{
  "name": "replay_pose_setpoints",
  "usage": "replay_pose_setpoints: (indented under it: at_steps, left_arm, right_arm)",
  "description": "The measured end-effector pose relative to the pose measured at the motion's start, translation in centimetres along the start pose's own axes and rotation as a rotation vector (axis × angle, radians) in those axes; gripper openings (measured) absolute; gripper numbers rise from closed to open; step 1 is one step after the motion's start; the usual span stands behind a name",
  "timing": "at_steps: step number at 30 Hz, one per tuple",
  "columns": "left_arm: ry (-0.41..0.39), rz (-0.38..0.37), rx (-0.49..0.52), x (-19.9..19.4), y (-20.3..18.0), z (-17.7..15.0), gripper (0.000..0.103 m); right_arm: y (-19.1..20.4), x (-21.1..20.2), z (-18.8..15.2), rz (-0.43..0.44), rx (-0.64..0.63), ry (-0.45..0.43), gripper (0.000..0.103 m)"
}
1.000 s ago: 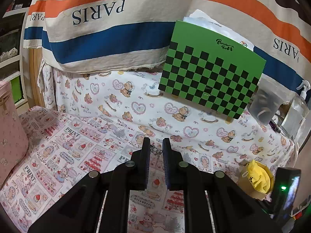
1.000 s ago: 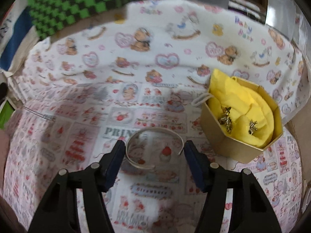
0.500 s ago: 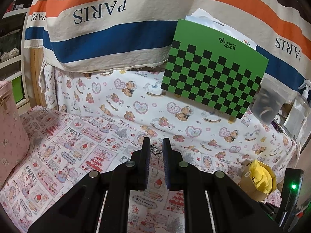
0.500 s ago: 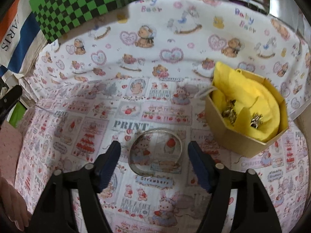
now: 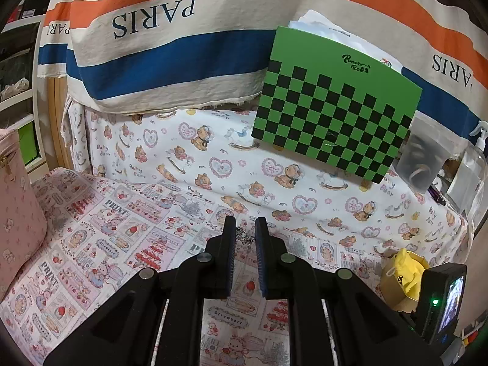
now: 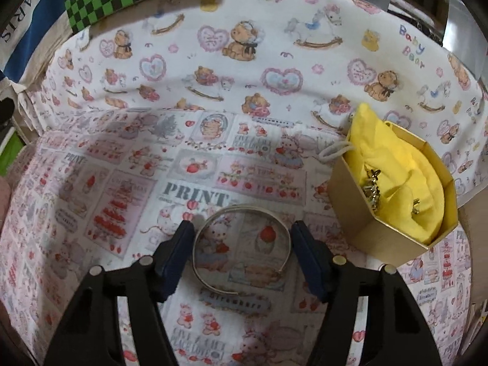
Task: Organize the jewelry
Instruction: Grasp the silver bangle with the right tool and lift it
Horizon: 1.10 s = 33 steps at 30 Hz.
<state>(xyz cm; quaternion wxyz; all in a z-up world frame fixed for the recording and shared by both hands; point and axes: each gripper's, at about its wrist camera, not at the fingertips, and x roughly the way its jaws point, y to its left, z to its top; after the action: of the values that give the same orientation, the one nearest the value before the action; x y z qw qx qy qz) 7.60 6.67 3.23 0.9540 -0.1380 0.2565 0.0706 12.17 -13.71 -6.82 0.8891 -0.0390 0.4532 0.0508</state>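
So from where I'm sitting the biggest thing filling the left wrist view is that striped PARIS cloth (image 5: 170, 48) hanging behind everything, and it's sitting in the same spot as a second ago. Below it the printed tablecloth (image 6: 170, 164) is spreading across the whole work area. The green checkered board (image 5: 335, 116) is leaning against the back, looking a touch lower and further right in frame than before, though the hand has barely shifted.

Off to the right the gold box (image 6: 363, 213) with its yellow lining (image 6: 402, 170) is standing on the cloth, with a few small gold pieces (image 6: 372, 187) lying inside. In the right wrist view it's sitting a bit higher and further right than half a second ago.

The silver bangle (image 6: 241, 244) is lying flat on the cloth right between the fingers of the right gripper (image 6: 242, 238). Its jaws have just been closing in after widening out, and they're hugging the bangle on both sides now, but I'm still seeing a sliver of gap, so nothing is clamped.

The left gripper (image 5: 244, 238) is staying clenched, with a small dark chain piece (image 5: 243, 235) pinched at its tips, same as earlier.
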Motion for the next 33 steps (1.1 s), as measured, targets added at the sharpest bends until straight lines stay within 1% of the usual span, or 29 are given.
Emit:
replay_pose_setpoints:
  at_steps: [6,13,16,20,24,28,33]
  left_arm:
    - [-0.004,-0.006,0.014,-0.1,-0.3,0.0,0.011]
    - [-0.014,-0.013,0.042,-0.5,-0.7,-0.2,0.011]
    - [-0.024,0.0,0.06,-0.6,-1.1,-0.4,0.011]
    - [-0.029,0.018,0.073,-0.4,-1.3,-0.5,0.012]
    - [-0.021,0.018,0.062,-0.1,-1.0,-0.5,0.012]
    - [-0.019,0.022,0.058,0.0,-0.8,-0.5,0.011]
    - [-0.024,0.026,0.069,-0.1,-0.9,-0.5,0.011]
  right_arm:
    - [-0.5,-1.9,0.1,0.012,0.005,-0.033,0.064]
    - [-1.4,-6.0,0.5,0.031,-0.002,-0.11,0.064]
    - [-2.5,-7.8,1.0,0.03,0.005,-0.15,0.064]
    - [-5.1,-9.3,2.1,0.014,0.062,-0.203,0.064]
    - [-7.8,-9.1,3.2,-0.019,0.13,-0.23,0.064]
    - [-10.0,-7.4,3.9,-0.05,0.183,-0.215,0.064]
    - [-11.7,-5.4,4.1,-0.046,0.21,-0.189,0.064]
